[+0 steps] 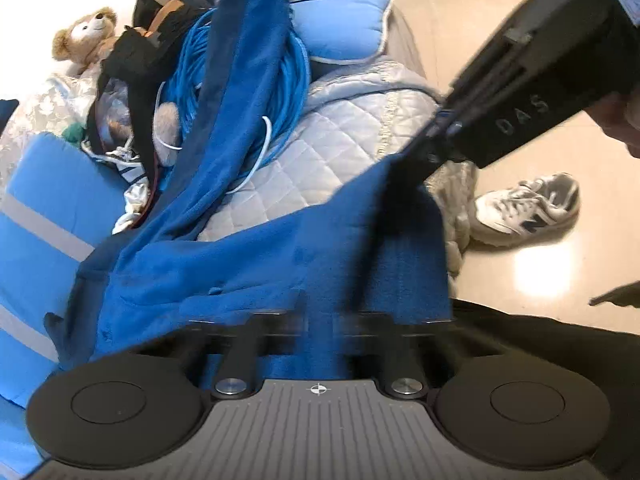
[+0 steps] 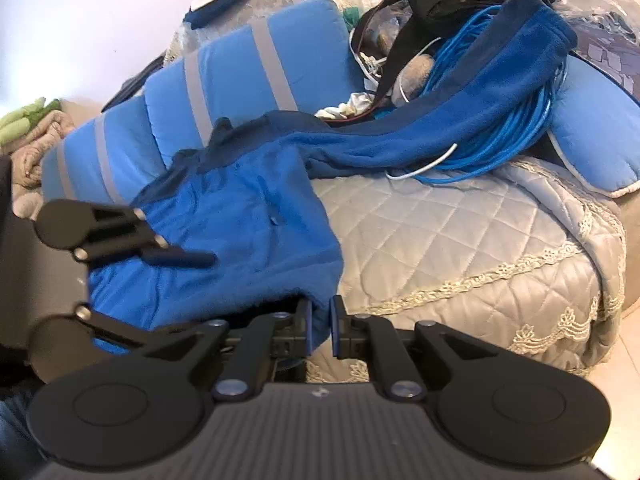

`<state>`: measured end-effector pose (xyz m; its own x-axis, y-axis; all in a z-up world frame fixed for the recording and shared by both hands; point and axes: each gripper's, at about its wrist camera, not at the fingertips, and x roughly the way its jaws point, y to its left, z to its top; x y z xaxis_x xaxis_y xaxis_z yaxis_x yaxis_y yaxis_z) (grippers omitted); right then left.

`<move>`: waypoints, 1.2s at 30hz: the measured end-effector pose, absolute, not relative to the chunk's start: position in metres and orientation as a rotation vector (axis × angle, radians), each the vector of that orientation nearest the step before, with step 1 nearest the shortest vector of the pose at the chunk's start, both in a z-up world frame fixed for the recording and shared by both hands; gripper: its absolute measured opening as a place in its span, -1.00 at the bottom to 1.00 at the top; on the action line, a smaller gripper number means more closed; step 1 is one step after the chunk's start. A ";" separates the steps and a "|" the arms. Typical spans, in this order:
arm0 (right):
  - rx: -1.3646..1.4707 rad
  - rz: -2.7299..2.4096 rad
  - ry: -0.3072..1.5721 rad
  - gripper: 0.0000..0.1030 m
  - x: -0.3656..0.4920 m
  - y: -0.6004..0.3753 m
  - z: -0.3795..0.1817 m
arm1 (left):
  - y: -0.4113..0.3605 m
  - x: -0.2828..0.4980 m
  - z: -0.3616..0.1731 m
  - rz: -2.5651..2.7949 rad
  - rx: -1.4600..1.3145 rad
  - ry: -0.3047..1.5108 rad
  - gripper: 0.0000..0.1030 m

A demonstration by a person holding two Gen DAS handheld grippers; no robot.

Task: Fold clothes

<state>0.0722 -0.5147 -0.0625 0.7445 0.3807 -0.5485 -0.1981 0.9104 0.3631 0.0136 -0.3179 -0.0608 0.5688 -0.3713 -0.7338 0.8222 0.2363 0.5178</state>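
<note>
My right gripper [image 2: 320, 320] is clamped on the near hem of the blue fleece garment [image 2: 240, 216], which lies spread on the quilted grey bedspread [image 2: 440, 232] with one long part trailing over a coil of blue cable [image 2: 520, 136] toward a blue pillow [image 2: 600, 136]. My left gripper [image 1: 320, 320] is pinched together on the same fleece at its near edge, though motion blur smears the fingertips. A white sneaker [image 1: 528, 210] sits on the floor beside the bed, and a teddy bear [image 1: 86, 36] lies at the far side.
</note>
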 end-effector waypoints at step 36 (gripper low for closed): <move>1.077 0.520 0.957 0.39 0.108 -0.525 -0.116 | -0.252 0.008 -0.070 -0.865 1.072 0.562 -0.83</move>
